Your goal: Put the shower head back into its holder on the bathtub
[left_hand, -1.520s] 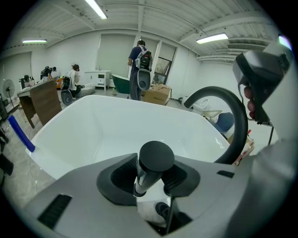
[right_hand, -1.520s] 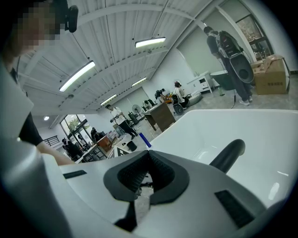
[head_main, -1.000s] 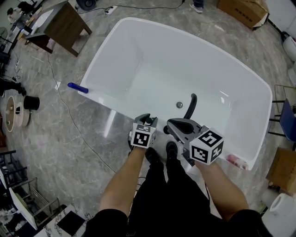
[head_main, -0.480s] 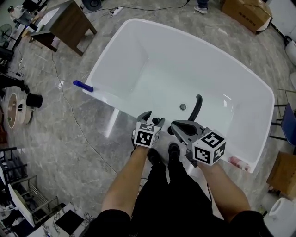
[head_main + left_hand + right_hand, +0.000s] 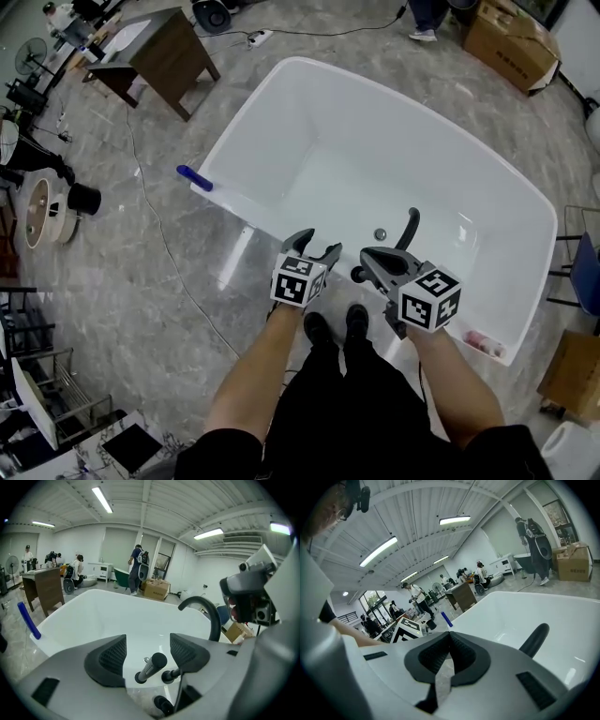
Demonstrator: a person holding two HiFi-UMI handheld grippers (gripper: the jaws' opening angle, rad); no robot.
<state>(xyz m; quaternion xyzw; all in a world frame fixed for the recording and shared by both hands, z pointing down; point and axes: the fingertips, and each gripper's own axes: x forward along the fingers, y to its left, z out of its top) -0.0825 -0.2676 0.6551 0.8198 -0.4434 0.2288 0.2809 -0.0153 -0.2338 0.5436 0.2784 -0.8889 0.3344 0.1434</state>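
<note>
at the near rim of a white bathtub, i see my two arms reaching forward from above. its wide basin is bare and open ahead. a black curved spout rises from the near rim, between and just beyond my grippers. a blue stick lies on the tub's left corner. grey floor to the left is open, crossed by one thin cable.

my left gripper has its fingers spreading wide, gripping nothing. the shower head stands just below the gap between them, touching neither pad. it is a slim dark grey rod with a rounded black tip, tilted, its lower end set in the holder on the near rim, beside a small black knob.

my right gripper has its fingers pressed together, empty, to the right of the spout.
</note>
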